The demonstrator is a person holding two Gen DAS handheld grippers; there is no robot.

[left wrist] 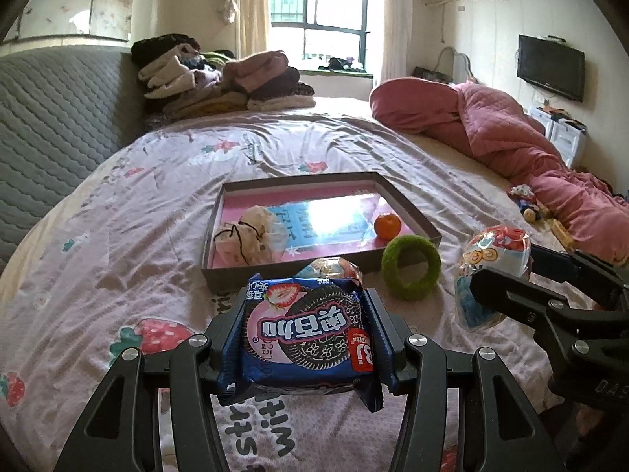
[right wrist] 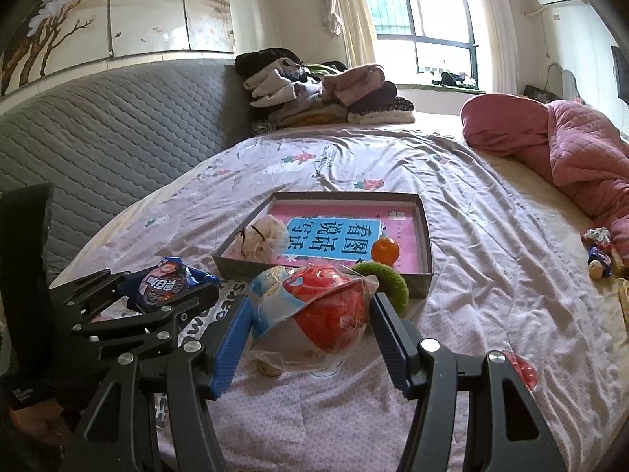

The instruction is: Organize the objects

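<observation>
My left gripper (left wrist: 304, 338) is shut on a blue cookie packet (left wrist: 302, 330), held flat above the bedsheet; the right wrist view shows the same packet (right wrist: 165, 285) in the left gripper (right wrist: 157, 287). My right gripper (right wrist: 310, 322) is shut on a red, white and blue snack bag (right wrist: 314, 314), and it appears at the right as the right gripper (left wrist: 503, 271) with the snack bag (left wrist: 491, 263). Ahead lies a shallow grey box (left wrist: 409, 204) holding a pink book, a mandarin (left wrist: 387, 226) and a cloth bundle (left wrist: 247, 236). A green ring (left wrist: 411, 267) leans on its front wall.
A small wrapped snack (left wrist: 334, 267) lies just before the box. Folded clothes (left wrist: 220, 82) are piled at the bed's far side beside a grey padded headboard (left wrist: 59, 118). A pink quilt (left wrist: 511, 129) and small toys (left wrist: 526, 200) lie to the right.
</observation>
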